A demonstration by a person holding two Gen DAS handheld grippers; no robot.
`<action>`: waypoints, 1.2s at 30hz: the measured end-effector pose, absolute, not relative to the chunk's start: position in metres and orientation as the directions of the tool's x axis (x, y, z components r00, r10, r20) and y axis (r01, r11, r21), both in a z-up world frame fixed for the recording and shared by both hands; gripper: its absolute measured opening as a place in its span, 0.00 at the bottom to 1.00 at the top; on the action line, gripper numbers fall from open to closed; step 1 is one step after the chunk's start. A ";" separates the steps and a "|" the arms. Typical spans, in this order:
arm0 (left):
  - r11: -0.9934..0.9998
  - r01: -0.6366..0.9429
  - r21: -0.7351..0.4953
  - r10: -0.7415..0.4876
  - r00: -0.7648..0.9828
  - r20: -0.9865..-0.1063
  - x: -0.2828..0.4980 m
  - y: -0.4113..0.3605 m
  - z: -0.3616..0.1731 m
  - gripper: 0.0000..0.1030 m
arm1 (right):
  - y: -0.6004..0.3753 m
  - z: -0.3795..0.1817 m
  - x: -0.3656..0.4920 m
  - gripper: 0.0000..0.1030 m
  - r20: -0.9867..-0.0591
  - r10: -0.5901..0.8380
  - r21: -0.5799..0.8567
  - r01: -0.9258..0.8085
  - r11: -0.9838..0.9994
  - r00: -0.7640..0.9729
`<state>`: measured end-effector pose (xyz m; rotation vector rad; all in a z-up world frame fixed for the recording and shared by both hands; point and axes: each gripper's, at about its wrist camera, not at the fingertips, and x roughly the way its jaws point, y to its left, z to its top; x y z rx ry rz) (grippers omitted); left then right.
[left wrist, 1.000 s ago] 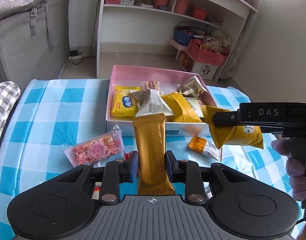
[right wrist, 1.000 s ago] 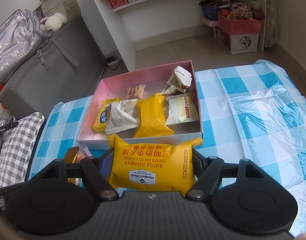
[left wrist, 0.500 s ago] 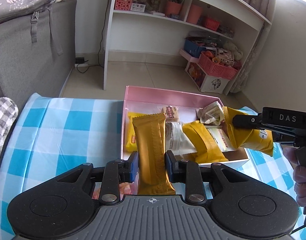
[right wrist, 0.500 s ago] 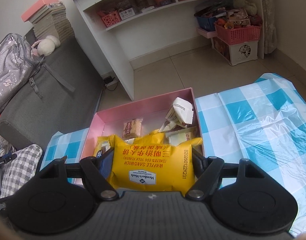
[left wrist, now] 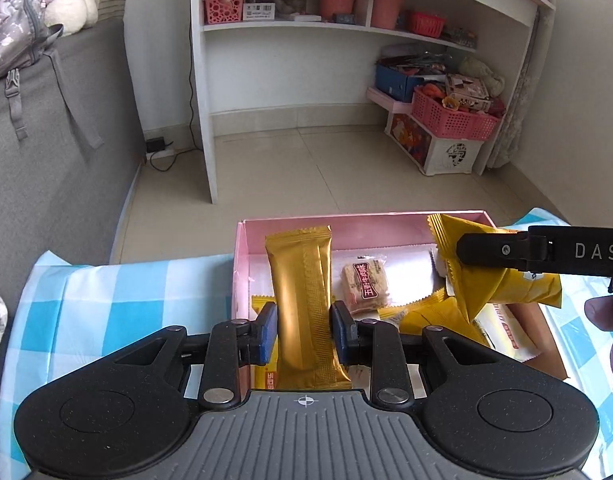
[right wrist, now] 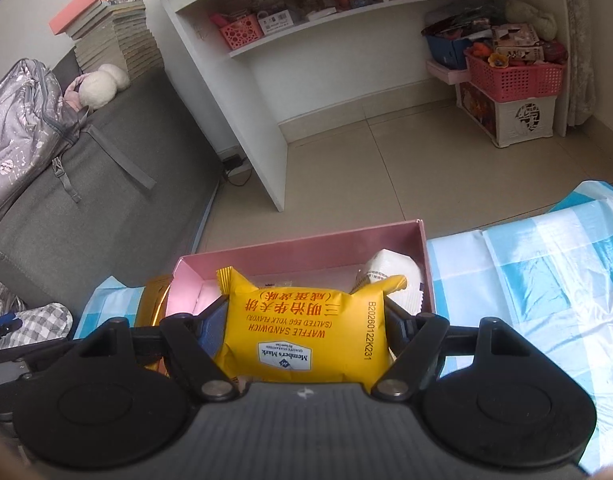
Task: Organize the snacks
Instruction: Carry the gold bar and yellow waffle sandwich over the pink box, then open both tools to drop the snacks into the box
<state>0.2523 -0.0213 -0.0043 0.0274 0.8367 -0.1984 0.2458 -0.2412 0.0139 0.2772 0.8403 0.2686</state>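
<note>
My left gripper (left wrist: 303, 330) is shut on a long gold snack bar (left wrist: 304, 292) and holds it upright over the left part of the pink box (left wrist: 362, 218). My right gripper (right wrist: 304, 326) is shut on a yellow waffle sandwich pack (right wrist: 306, 332) and holds it over the same box (right wrist: 302, 248). That pack (left wrist: 502, 280) and the right gripper's black arm show in the left wrist view over the box's right side. Inside the box lie a small nougat pack (left wrist: 362, 282), yellow packs (left wrist: 426, 316) and a white pack (right wrist: 390, 270).
The box sits on a table with a blue-and-white checked cloth (left wrist: 118, 304). A grey sofa (left wrist: 58, 152) stands at the left. A white shelf unit (left wrist: 346, 36) and pink baskets (left wrist: 454, 116) stand on the tiled floor beyond the table.
Both grippers have moved forward and up over the pink box with their snacks. The loose snacks on the cloth in front of the box have dropped out of view.
</note>
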 end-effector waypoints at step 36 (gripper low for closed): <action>0.983 0.183 -0.030 -0.145 0.659 -0.738 0.207 -0.016 0.009 0.74 | -0.233 0.040 0.208 0.91 -0.695 0.288 0.265 -0.138 0.954 0.659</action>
